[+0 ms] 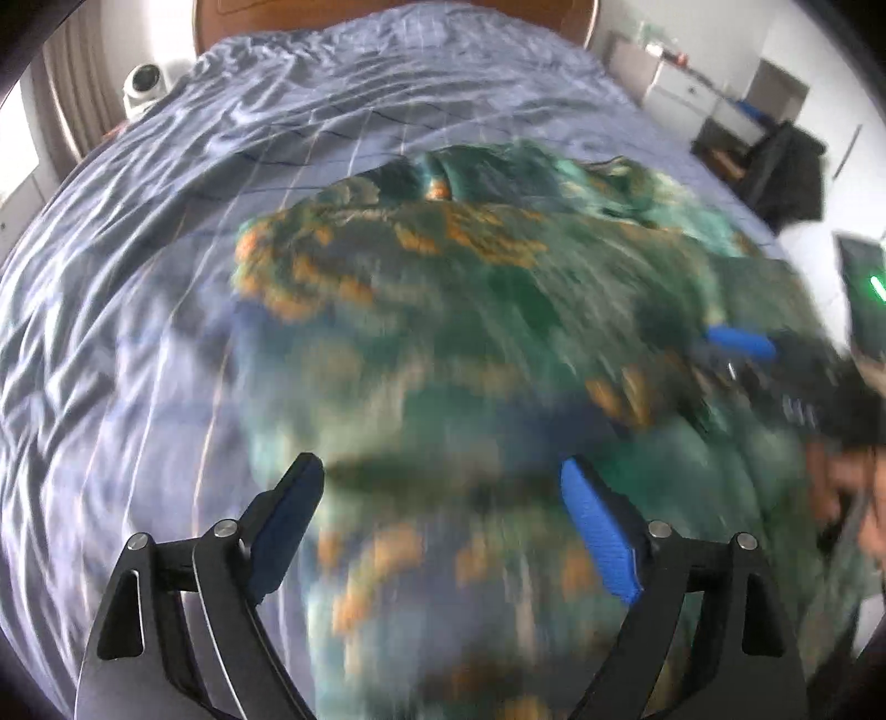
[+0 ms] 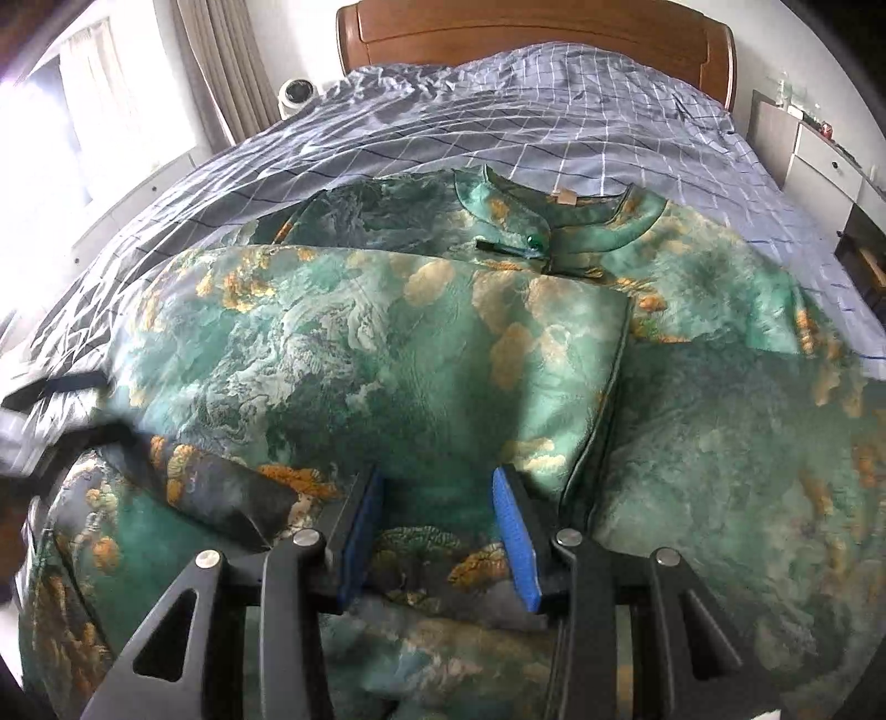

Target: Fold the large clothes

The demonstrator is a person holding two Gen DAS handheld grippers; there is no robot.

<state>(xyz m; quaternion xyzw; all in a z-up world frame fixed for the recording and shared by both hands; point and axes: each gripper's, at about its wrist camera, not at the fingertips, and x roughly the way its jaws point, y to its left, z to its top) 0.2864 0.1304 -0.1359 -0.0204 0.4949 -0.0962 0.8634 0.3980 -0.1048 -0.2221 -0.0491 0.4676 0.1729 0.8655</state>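
A large green garment (image 2: 387, 354) with orange and pale cloud patterns lies spread on the bed, its collar (image 2: 531, 221) toward the headboard and one side folded over the middle. My right gripper (image 2: 437, 487) hovers low over the garment's near part, jaws partly open, blue pads on either side of cloth folds; no grip is visible. In the blurred left wrist view the garment (image 1: 470, 310) fills the centre. My left gripper (image 1: 443, 487) is wide open above it and empty. The right gripper (image 1: 742, 340) shows at the right of that view.
The bed has a blue checked sheet (image 2: 554, 122) and a wooden headboard (image 2: 531, 27). A white round device (image 2: 296, 94) sits at the far left by the curtains. White cabinets (image 1: 681, 83) and a dark chair (image 1: 786, 166) stand to the right of the bed.
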